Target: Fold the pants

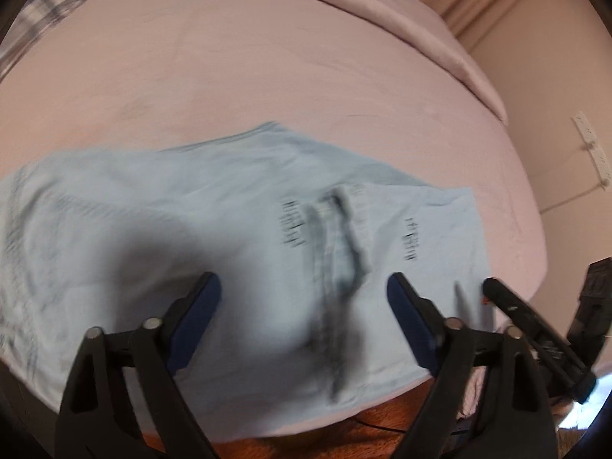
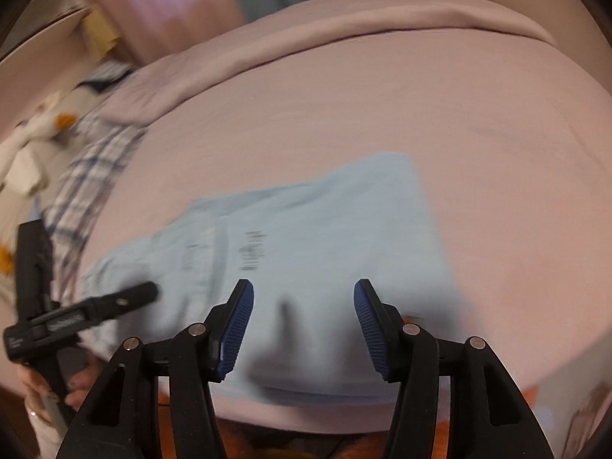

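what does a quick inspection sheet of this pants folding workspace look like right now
surface: pink bed sheet, smooth, with a folded-back pink duvet along the far side
job's things: light blue cotton pants lie flat near the bed's front edge, apparently already folded; both views are blurred
clutter: blue-and-white plaid cloth at the bed's left side; white and orange soft toy beyond it
grippers: left gripper open above the pants, nothing between its pads; right gripper open, holding nothing
cables: thin dark cable on the floor below the bed edge
surroundings: orange-brown floor; white wall power strip
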`<state>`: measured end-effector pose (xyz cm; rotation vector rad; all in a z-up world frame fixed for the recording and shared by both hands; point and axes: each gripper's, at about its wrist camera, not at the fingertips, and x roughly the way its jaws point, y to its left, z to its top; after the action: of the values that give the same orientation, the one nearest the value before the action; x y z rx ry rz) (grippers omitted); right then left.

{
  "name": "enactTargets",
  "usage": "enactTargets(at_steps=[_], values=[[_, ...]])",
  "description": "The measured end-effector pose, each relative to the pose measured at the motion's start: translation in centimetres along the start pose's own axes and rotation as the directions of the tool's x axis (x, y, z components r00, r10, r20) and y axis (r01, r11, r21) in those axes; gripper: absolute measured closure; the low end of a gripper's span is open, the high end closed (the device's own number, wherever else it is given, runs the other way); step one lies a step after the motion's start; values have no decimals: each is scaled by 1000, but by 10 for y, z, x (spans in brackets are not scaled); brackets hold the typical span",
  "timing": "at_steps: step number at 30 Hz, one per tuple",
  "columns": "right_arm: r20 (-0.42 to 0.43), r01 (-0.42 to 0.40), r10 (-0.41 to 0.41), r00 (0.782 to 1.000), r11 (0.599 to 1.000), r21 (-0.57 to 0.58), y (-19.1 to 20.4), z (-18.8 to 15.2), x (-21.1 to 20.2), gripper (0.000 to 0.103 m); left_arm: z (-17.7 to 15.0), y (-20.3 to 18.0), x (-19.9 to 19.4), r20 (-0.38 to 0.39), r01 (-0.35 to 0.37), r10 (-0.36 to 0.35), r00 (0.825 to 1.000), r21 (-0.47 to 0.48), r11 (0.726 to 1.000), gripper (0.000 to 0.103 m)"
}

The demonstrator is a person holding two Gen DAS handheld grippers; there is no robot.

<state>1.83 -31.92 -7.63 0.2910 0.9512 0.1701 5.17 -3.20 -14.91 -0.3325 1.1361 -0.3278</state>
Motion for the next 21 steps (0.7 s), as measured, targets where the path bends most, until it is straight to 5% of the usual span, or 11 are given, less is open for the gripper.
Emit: enactTargets(at_steps=[3, 6, 8, 9, 10, 18, 21], values=[[5, 84, -84, 996, 996, 42, -17, -4, 0, 62, 8, -7, 25, -72, 138, -140, 988, -33, 990, 32], [3, 113, -114, 994, 990, 81, -29, -7, 0, 75, 10, -7, 47, -106, 151, -159, 982, -83, 985, 40], [3, 117, -118, 993, 988, 96, -28, -8, 2, 78, 11, -10, 48, -89, 135, -141, 986, -73, 988, 60], [4, 116, -117, 993, 988, 104, -29, -8, 2, 78, 12, -12, 51, -101, 148, -155, 983, -72, 986, 88], [3, 115, -116, 993, 987, 112, -31, -8, 2, 78, 11, -12, 56, -128, 183, -194, 973, -87, 979, 94], [2, 114, -115, 993, 988, 104, -28, -4, 4, 78, 11, -8, 22, -33, 160, -163, 986, -80, 984, 97], [12, 122, -123, 992, 990, 74, -24, 4, 4, 78, 16, -6, 10, 9, 100, -100, 995, -34, 994, 96]])
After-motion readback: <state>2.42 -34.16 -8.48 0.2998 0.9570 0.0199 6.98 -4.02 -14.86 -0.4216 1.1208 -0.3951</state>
